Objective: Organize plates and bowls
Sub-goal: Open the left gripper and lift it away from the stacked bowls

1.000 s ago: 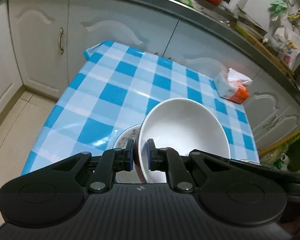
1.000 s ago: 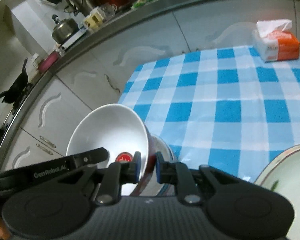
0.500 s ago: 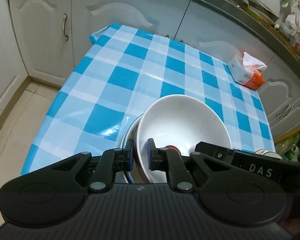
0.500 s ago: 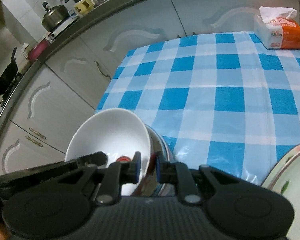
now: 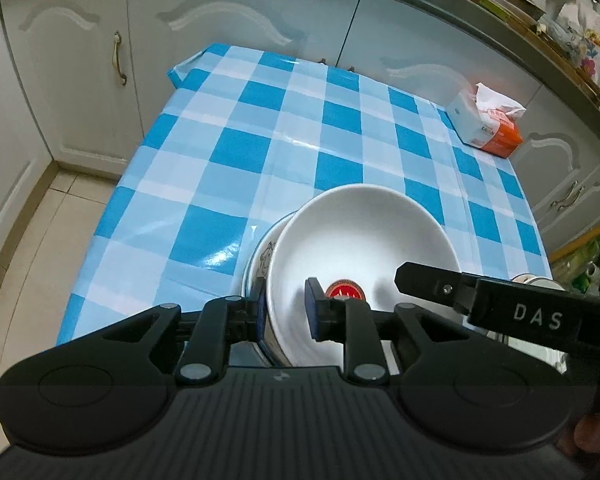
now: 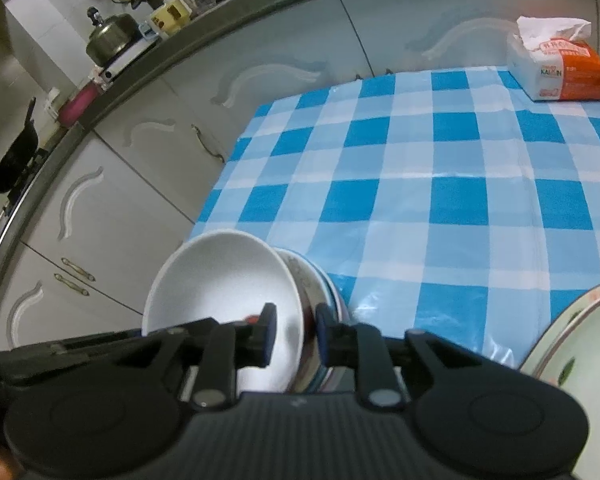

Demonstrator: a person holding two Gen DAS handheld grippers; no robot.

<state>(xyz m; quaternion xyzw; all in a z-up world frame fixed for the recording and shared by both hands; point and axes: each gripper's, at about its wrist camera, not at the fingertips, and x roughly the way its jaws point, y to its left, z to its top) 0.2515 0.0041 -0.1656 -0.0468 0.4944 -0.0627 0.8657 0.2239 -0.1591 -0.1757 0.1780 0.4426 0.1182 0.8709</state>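
Observation:
A white bowl [image 5: 360, 236] with a red mark inside sits nested on a patterned, blue-rimmed bowl [image 5: 262, 256] near the front edge of the blue checked table [image 5: 260, 152]. My left gripper [image 5: 286, 314] straddles the white bowl's near rim with its jaws parted, not pinching. My right gripper [image 6: 294, 334] straddles the same bowl's rim [image 6: 220, 276] from the other side, jaws also parted. The right gripper's arm [image 5: 500, 308] shows in the left wrist view.
A tissue pack [image 5: 486, 124] lies at the table's far right corner. A green-patterned plate [image 6: 580, 360] sits at the front right. White cabinets [image 5: 80, 60] and a worktop run behind the table; tiled floor lies to the left.
The white bowl has come down onto the patterned bowl. Both grippers' jaws have widened from a tight pinch on its rim.

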